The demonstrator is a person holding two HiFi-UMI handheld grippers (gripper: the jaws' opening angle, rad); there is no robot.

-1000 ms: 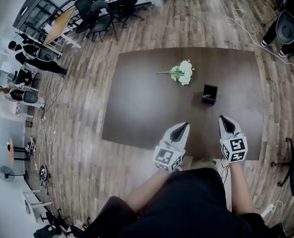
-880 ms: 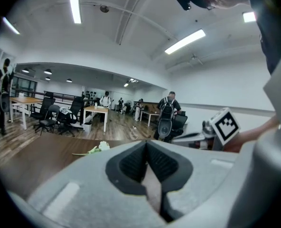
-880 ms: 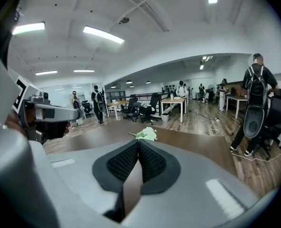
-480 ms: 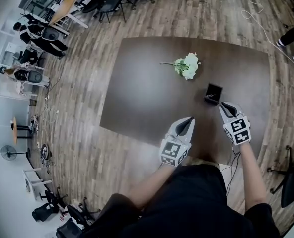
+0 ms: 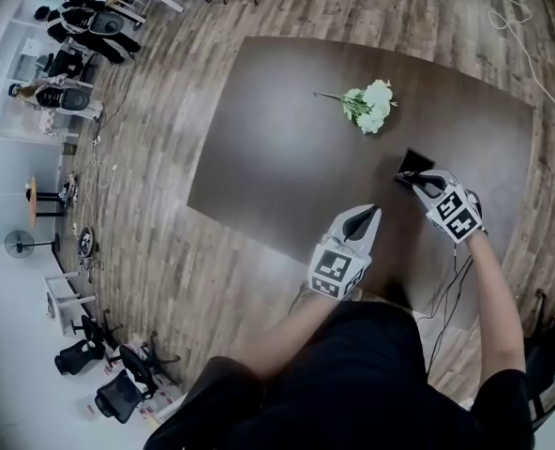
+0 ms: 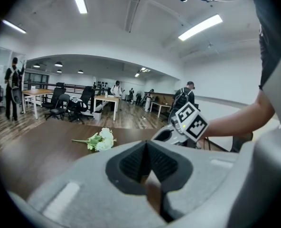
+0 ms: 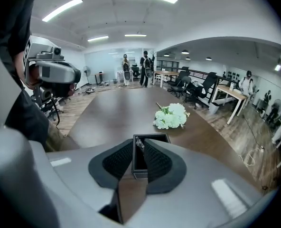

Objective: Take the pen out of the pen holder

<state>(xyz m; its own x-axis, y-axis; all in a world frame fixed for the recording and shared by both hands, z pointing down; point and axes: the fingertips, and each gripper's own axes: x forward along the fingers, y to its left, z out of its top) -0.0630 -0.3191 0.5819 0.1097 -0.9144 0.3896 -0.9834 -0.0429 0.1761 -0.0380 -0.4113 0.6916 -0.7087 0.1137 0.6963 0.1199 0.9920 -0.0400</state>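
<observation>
A black square pen holder (image 5: 414, 164) stands on the dark brown table (image 5: 277, 157), right of centre. In the right gripper view the holder (image 7: 152, 136) sits straight ahead, seen through the gap between the jaws, with a pen (image 7: 138, 143) leaning inside it. My right gripper (image 5: 418, 178) hovers at the holder's near side. Its jaws are opening and the pads press on nothing. My left gripper (image 5: 371, 212) is shut and empty, over the table's near edge to the left of the holder. The left gripper view shows its closed jaws (image 6: 146, 145) and the right gripper (image 6: 163, 136) beyond.
A bunch of white flowers (image 5: 371, 107) lies on the table beyond the holder, also visible as the flowers (image 7: 171, 116) ahead of the right gripper. Wooden floor surrounds the table. Office chairs and desks (image 5: 90, 22) stand far to the left, with people near them.
Both grippers have moved forward and down over the table. The right one swung up to the pen holder and its jaws have parted. The left stays shut.
</observation>
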